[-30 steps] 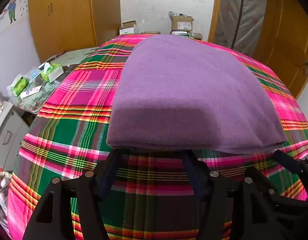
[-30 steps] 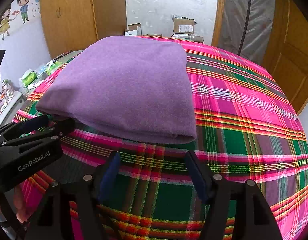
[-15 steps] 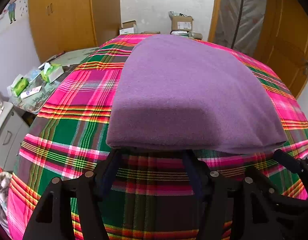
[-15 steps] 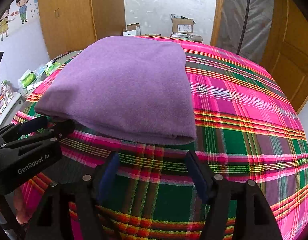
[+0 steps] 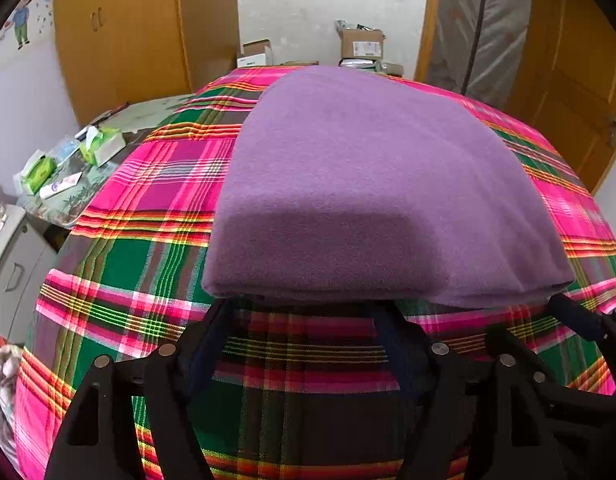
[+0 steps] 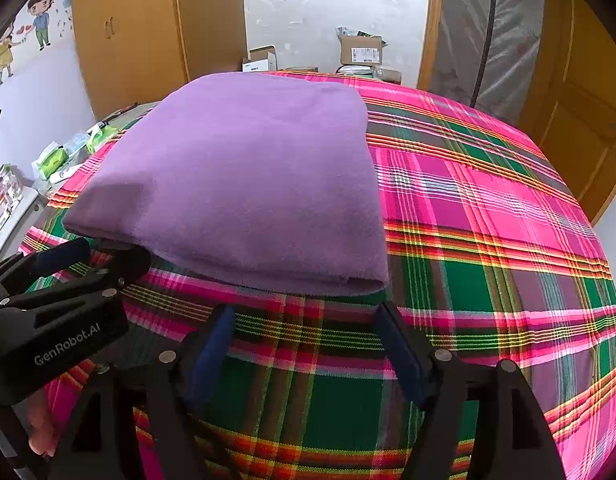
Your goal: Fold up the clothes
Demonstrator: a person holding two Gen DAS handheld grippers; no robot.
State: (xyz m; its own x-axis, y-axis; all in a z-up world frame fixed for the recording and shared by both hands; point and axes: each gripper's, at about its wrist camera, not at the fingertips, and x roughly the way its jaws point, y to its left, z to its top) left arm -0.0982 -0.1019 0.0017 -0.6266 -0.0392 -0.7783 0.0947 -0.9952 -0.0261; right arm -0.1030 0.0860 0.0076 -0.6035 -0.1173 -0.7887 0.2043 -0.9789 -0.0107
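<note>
Right wrist: folded purple cloth (image 6: 244, 184) on plaid bedspread (image 6: 488, 216).

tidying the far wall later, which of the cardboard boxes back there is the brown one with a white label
The taller brown box with the white label, right of the low white-fronted box. Both stand against the wall beyond the plaid cover.

A bedroom in a home: a bed under a bright plaid cover (image 6: 488, 216), tall wooden wardrobes (image 5: 124, 36), cartoon wall stickers (image 6: 40, 20), cardboard boxes (image 6: 360, 50) by the far wall, and a cluttered side table (image 5: 68, 184) with tissue packs (image 5: 104, 146).
</note>
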